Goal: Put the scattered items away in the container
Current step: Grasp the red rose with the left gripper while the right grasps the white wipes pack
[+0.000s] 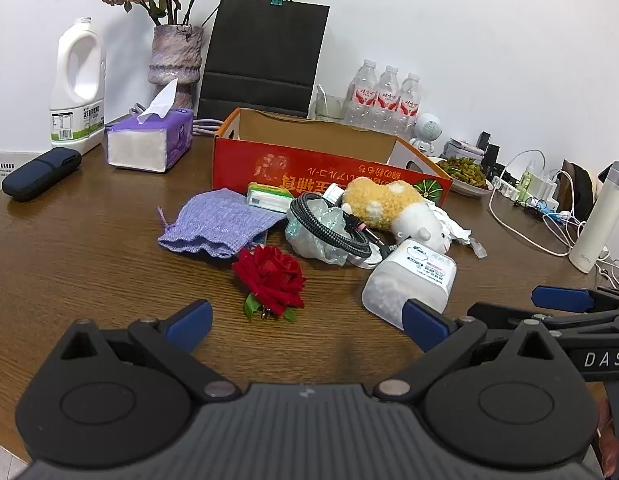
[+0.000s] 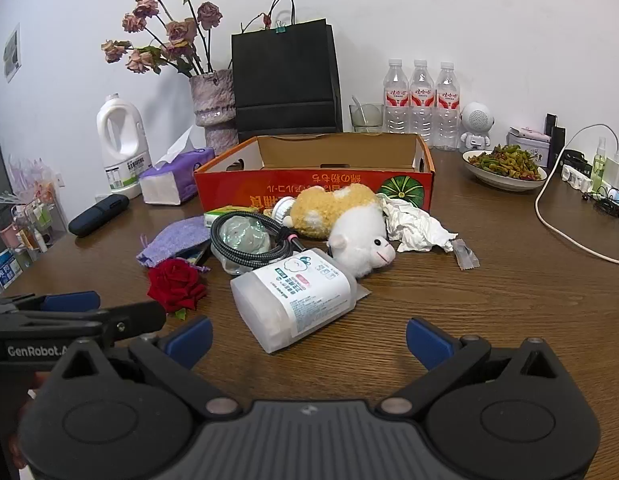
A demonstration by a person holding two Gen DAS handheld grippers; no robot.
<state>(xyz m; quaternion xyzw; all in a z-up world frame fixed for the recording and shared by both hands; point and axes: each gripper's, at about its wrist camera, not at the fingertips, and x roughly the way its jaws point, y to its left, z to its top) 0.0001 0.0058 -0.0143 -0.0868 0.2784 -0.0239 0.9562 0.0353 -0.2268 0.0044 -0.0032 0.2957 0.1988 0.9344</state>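
right wrist only: side shelf (image 2: 25, 224)

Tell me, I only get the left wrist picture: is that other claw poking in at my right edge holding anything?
Observer: No. The right claw is open, with nothing between its fingers. The white plastic tub lies just ahead of it.
Operator: What's the white stuff behind the plush sheep?
Observer: A crumpled tissue, spread out beside the sheep and in front of the orange box.
Operator: Anything beyond the table's left side?
Observer: Yes, a rack of small bottles and packets stands past the edge.
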